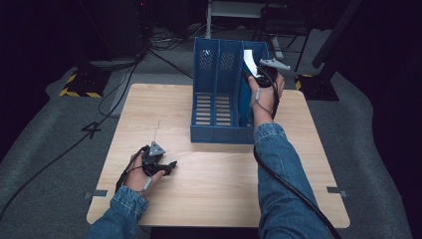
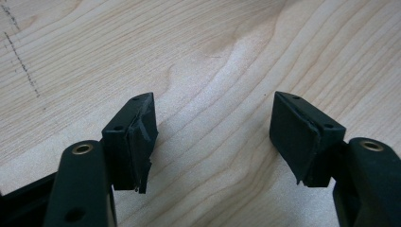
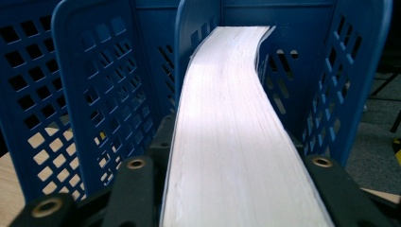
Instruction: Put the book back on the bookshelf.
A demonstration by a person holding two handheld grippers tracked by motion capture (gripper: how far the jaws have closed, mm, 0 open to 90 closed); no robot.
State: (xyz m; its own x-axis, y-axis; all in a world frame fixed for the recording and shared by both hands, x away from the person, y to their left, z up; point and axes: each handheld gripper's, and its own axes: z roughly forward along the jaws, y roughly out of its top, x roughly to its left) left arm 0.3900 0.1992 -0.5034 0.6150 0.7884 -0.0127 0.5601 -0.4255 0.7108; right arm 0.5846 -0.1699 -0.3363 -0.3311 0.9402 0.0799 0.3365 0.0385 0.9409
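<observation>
Blue file rack (image 1: 221, 94) standing at the far middle of the desk (image 1: 219, 184). Thick book (image 3: 236, 142) lowered into the rack's rightmost slot, bowed, pinched by right tongs (image 1: 259, 74). Best eased straight down, clear of the divider. Left tongs (image 2: 213, 137) spread, empty, resting well in front of the rack.

Light wooden table (image 1: 209, 174), grey carpet floor (image 1: 45, 149), yellow-black striped base (image 1: 82, 82), black floor cables (image 1: 124, 74)
</observation>
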